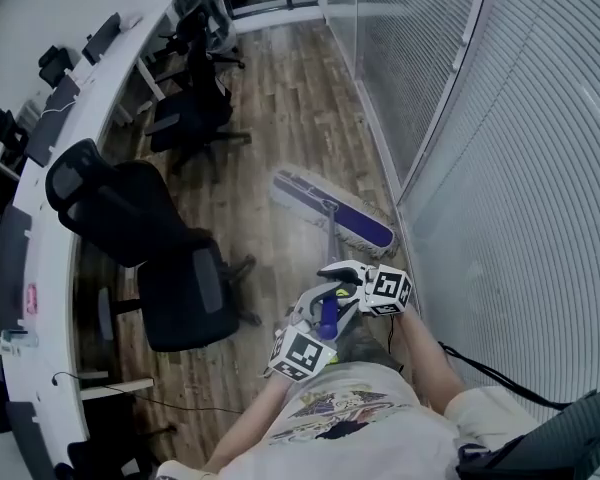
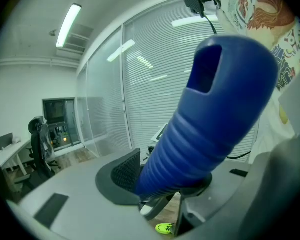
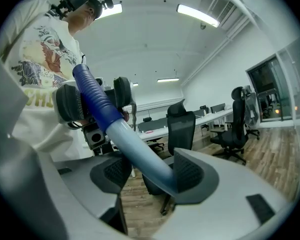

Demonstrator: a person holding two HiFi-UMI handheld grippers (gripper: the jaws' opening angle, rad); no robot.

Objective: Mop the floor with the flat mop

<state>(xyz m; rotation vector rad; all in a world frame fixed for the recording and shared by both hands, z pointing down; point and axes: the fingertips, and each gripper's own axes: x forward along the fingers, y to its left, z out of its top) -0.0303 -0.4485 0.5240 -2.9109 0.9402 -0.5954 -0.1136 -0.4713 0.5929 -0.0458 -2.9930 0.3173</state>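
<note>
The flat mop head [image 1: 332,211], purple with a pale fringe, lies on the wood floor close to the glass wall. Its pole runs back toward me. My left gripper [image 1: 323,318] is shut on the ribbed blue grip [image 2: 210,124] at the pole's top end, and the left gripper view shows the grip wedged between the pads [image 2: 122,176]. A little further down, my right gripper [image 1: 346,274] is shut on the pale pole [image 3: 135,144], which crosses between its pads [image 3: 190,174]. The right gripper view also shows the left gripper [image 3: 92,101] around the blue grip.
Black office chairs [image 1: 175,278] [image 1: 195,108] stand left of the mop, along a curved white desk [image 1: 40,218]. A glass wall with blinds [image 1: 460,118] runs along the right. A black cable [image 1: 480,368] lies on the floor by my right leg.
</note>
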